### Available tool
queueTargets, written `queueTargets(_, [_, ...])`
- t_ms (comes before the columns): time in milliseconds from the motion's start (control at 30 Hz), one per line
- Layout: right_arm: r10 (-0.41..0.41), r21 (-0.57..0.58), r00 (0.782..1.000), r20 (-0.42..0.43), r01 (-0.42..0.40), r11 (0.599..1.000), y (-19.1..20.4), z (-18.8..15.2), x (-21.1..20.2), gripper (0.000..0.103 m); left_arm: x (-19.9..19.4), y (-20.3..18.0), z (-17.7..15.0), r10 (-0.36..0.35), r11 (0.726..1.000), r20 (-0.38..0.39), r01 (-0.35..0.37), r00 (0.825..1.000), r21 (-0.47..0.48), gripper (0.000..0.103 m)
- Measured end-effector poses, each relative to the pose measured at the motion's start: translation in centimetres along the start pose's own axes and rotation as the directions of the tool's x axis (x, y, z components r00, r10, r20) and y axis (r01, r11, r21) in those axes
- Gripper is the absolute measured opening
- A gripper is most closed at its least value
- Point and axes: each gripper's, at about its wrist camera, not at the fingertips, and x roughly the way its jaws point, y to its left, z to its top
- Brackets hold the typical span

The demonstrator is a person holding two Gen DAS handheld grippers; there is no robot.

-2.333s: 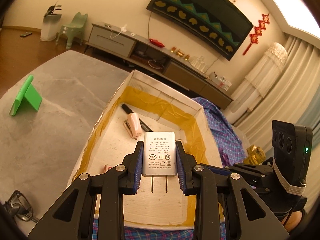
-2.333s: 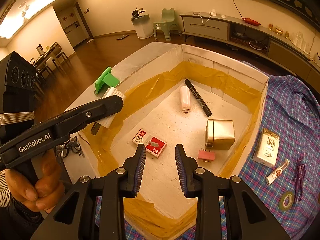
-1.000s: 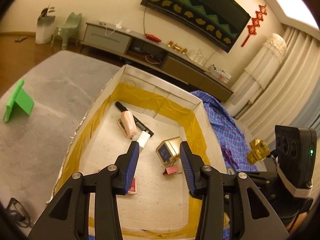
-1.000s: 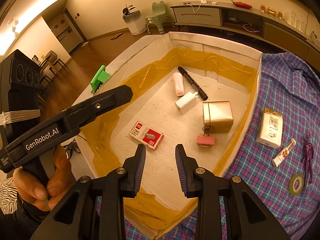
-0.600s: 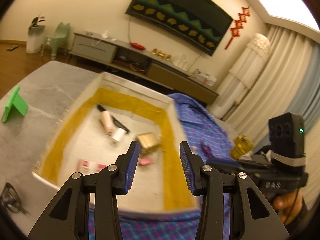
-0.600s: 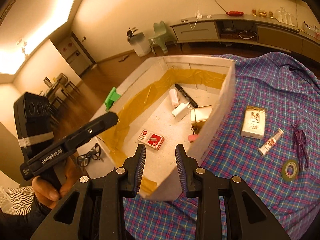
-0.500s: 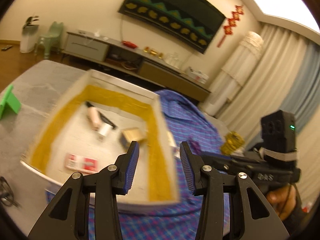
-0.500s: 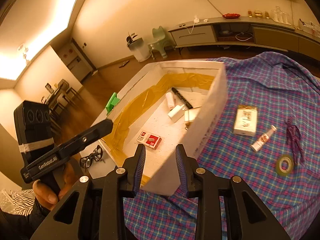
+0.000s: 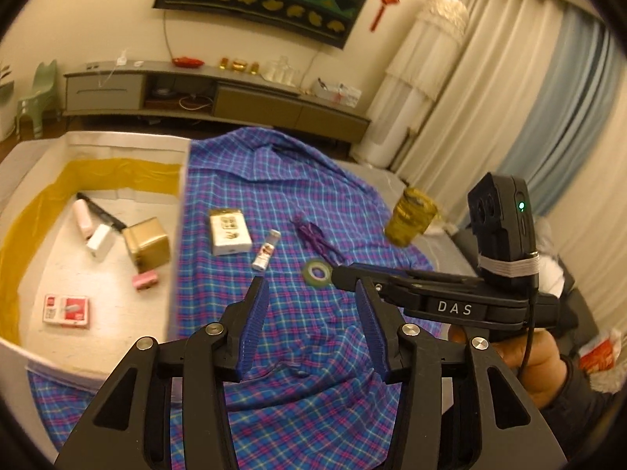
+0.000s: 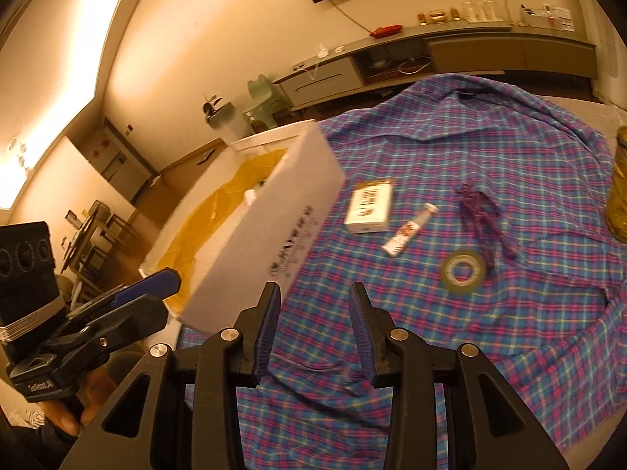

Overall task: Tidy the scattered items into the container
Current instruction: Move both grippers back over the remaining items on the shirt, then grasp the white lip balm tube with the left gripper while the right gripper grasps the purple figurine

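The white foam box (image 9: 178,211) (image 10: 274,235) with yellow tape inside holds a gold cube (image 9: 148,242), a white charger (image 9: 100,241), a pink stapler, a marker and a red packet (image 9: 66,310). On the plaid cloth (image 9: 313,352) (image 10: 490,313) lie a white card box (image 9: 230,232) (image 10: 370,205), a small tube (image 9: 266,255) (image 10: 409,229), a purple item (image 9: 313,237) (image 10: 484,217) and a green tape roll (image 9: 318,272) (image 10: 464,272). My left gripper (image 9: 311,333) and right gripper (image 10: 313,333) hover over the cloth, jaws opening, nothing between them.
A yellow glass cup (image 9: 409,219) stands at the cloth's far right edge. A hand holds the right gripper's body (image 9: 450,305) just right of the left one. A TV cabinet (image 9: 219,94) and curtains line the back of the room.
Both grippers swung right, away from the box and over the plaid cloth. Their jaws stand wider than before. The charger dropped earlier lies in the box.
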Motion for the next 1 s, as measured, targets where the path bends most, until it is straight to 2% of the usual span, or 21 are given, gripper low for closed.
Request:
queueTargets(200, [-0.105,-0.018,0.994,0.003,0.105,0.994,-4.2,1.6,0.8,0.043,3.8,-1.3,0.7,0.020,1.000,-0.042,-0.019,0.999,0.015,0.050])
queueTargets(233, [-0.130,-0.028,0.992,0.002,0.130,0.991,-4.8,2.0,1.2,0.045,4.7,-1.4,1.0,0.020,1.000,-0.050,-0.019,0.999,0.010,0.050])
queueTargets(367, [-0.213,-0.065,0.977,-0.019,0.211,0.975,-7.4,3.7,3.5,0.046,7.5,-1.6,1.5,0.015,1.000,-0.088,-0.016,0.996,-0.006,0.050])
queueTargets(533, [-0.259,-0.111,0.964,-0.058,0.252,0.961,-9.4,5.2,7.0,0.046,11.5,-1.8,1.8,0.049,0.999,-0.128,-0.046,0.991,0.027,0.050])
queueTargets(733, [-0.301,-0.196,0.949,-0.096,0.279,0.940,-10.4,5.4,10.6,0.046,16.2,-0.8,2.1,0.120,0.991,-0.168,-0.108,0.978,0.079,0.050])
queueTargets(833, [-0.323,-0.211,0.939,-0.116,0.294,0.932,-11.4,5.2,12.1,0.045,18.3,0.1,2.3,0.128,0.990,-0.186,-0.114,0.974,0.085,0.050])
queueTargets(867, [-0.327,-0.221,0.941,-0.091,0.301,0.928,-11.4,5.2,12.1,0.045,18.9,0.3,2.4,0.131,0.990,-0.190,-0.117,0.973,0.084,0.050])
queueTargets(933, [-0.364,-0.250,0.927,-0.090,0.333,0.909,-11.3,5.2,12.3,0.037,20.2,0.8,2.4,0.131,0.990,-0.198,-0.117,0.971,0.081,0.050])
queueTargets(1000, [-0.361,-0.231,0.928,-0.097,0.332,0.915,-11.6,5.5,12.3,0.036,21.3,1.2,2.4,0.137,0.989,-0.210,-0.122,0.968,0.080,0.050])
